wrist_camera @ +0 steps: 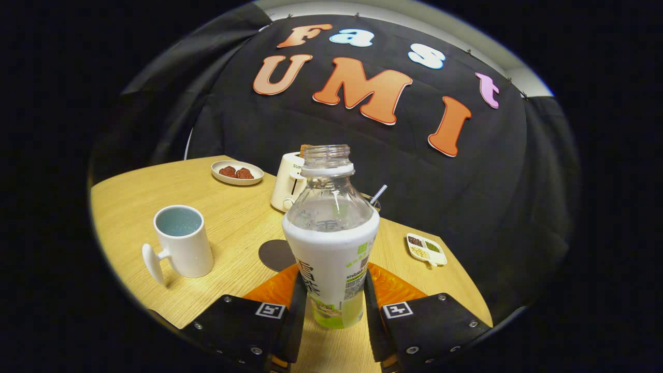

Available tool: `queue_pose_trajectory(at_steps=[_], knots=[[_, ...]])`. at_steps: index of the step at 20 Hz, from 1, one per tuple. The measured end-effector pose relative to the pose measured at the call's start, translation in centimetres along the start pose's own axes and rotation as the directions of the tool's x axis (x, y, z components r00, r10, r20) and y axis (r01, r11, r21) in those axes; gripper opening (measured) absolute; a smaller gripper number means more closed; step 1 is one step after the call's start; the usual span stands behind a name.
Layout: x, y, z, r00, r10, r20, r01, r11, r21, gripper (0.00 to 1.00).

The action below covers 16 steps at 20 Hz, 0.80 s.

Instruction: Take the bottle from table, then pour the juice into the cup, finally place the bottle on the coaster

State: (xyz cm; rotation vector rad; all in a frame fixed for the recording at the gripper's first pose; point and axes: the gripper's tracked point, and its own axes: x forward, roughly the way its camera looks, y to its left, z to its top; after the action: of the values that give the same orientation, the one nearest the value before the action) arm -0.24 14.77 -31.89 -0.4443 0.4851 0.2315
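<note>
An uncapped clear bottle (331, 243) with a white label stands upright between my fingers, and my gripper (331, 300) is shut on its lower body. A little pale green juice shows at the bottle's base. To the left of the bottle a white mug (181, 243) with a blue inside stands on the wooden table (233, 207), its handle turned toward me. A dark round coaster (275, 255) lies flat just behind the bottle on its left, partly hidden by it.
A white toaster (289, 182) stands beyond the bottle, with a metal-handled item (378, 194) beside it. A small plate of reddish food (237, 172) sits at the far left. A divided dish of seeds (426, 249) lies near the table's right edge.
</note>
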Motion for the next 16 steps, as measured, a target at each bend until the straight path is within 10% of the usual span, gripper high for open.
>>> queue_pose_trajectory(at_steps=[8, 16], knots=[[1.2, 1.4, 1.9, 0.999, -0.028, 0.024, 0.033, 0.97, -0.242, 0.53], [1.6, 3.8, 4.2, 0.991, -0.029, 0.129, 0.093, 0.849, -0.519, 0.53]])
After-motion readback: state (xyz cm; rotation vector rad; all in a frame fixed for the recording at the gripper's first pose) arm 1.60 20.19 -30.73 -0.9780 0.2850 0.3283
